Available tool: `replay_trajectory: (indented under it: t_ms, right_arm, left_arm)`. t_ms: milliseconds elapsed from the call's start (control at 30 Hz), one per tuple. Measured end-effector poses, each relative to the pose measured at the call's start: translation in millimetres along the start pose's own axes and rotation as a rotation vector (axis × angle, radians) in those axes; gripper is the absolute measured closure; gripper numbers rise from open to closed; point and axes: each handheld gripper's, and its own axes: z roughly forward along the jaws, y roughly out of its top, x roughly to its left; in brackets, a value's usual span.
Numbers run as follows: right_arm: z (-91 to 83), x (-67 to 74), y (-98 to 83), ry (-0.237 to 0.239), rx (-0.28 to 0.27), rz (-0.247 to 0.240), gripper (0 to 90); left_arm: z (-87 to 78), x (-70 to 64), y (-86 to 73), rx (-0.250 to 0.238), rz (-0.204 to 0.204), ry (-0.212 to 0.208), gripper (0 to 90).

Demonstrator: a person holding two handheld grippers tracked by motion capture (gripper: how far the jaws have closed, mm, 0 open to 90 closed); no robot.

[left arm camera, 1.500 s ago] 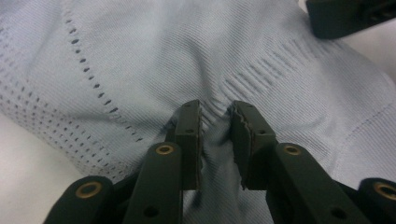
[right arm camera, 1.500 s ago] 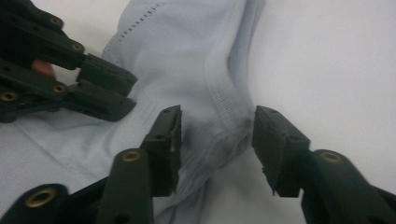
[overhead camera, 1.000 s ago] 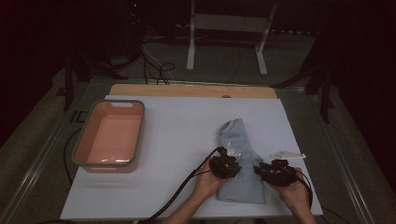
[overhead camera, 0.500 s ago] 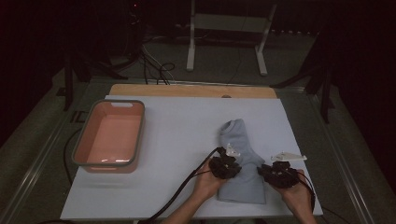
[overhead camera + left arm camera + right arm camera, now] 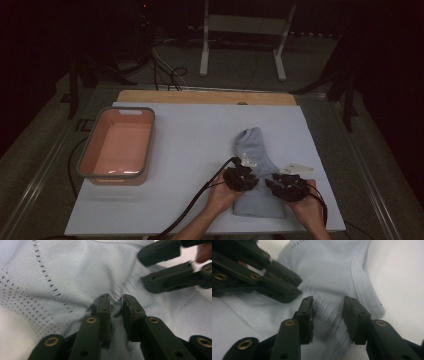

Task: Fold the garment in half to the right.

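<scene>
A pale blue knit garment [image 5: 252, 145] lies folded on the white table [image 5: 190, 135], its near end between my two hands. My left gripper [image 5: 250, 181] [image 5: 115, 298] is shut on a small raised ridge of the fabric [image 5: 75, 277]; its jaws have just been opening a little, with the ridge still between them. My right gripper [image 5: 279, 186] [image 5: 328, 302] hovers open over the fabric [image 5: 329, 267] beside a ribbed hem [image 5: 362, 285]; its jaws have opened within the last second and press on nothing. Each gripper faces the other closely: the right gripper [image 5: 170, 267] and the left gripper [image 5: 297, 287].
An orange-pink basin [image 5: 87, 145] with a grey rim stands at the table's left side. A wooden strip [image 5: 200, 96] runs along the far edge. Cables [image 5: 200, 200] trail from the grippers toward the near edge. A white stand [image 5: 240, 30] is behind the table.
Both hands stay at the garment's near end with hardly any shift. The garment and basin lie as before.
</scene>
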Motion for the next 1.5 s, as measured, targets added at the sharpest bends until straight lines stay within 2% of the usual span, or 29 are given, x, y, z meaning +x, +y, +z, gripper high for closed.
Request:
replay_trajectory:
  t_ms: [100,167,267,367,500,733,867,933,1067,1100,1200,1400,1500]
  right_arm:
    - [2.8,3.8,-1.5,-0.019,0.025,-0.028,63.7]
    - [4.4,3.8,-2.7,-0.016,0.042,-0.031,65.2]
    - [4.4,2.6,-4.2,-0.005,0.051,-0.035,66.8]
    - [4.2,2.5,-4.6,0.001,0.057,-0.026,67.6]
    - [4.6,1.3,-5.3,0.01,0.056,-0.034,67.9]
    - [4.6,2.0,-6.0,0.007,0.054,-0.033,68.0]
    - [4.7,2.2,-6.1,0.007,0.054,-0.034,68.1]
    - [4.4,3.1,-6.1,0.008,0.055,-0.022,68.1]
    - [4.4,2.4,-6.2,0.011,0.054,-0.025,68.1]
    - [4.5,2.2,-6.3,0.015,0.052,-0.025,68.1]
    - [4.6,2.1,-6.1,0.014,0.054,-0.022,68.1]
    - [4.7,1.9,-6.1,0.02,0.053,-0.021,68.1]
    - [4.8,1.8,-6.1,0.021,0.054,-0.02,68.1]
  left_arm:
    - [-9.2,1.0,1.0,-0.014,0.021,-0.018,67.2]
    - [-18.0,3.5,1.8,-0.031,0.027,-0.008,62.9]
    - [-35.2,14.9,3.8,-0.066,0.01,0.032,58.9]
    - [-49.0,31.1,5.9,-0.097,-0.035,0.075,57.2]
    - [-56.9,50.0,9.0,-0.11,-0.063,0.133,56.8]
    - [-49.3,74.4,16.1,-0.119,-0.099,0.176,53.6]
    - [-40.2,83.2,20.8,-0.109,-0.113,0.178,57.0]
    - [-36.3,85.2,24.2,-0.1,-0.11,0.186,59.1]
    - [-32.7,89.5,31.4,-0.111,-0.119,0.19,61.5]
    - [-32.2,90.5,33.0,-0.112,-0.119,0.188,65.8]
    - [-31.0,92.2,37.7,-0.124,-0.128,0.187,67.6]
    - [-26.5,93.7,47.0,-0.151,-0.147,0.18,64.8]
    - [-20.0,93.8,49.2,-0.141,-0.15,0.176,62.3]
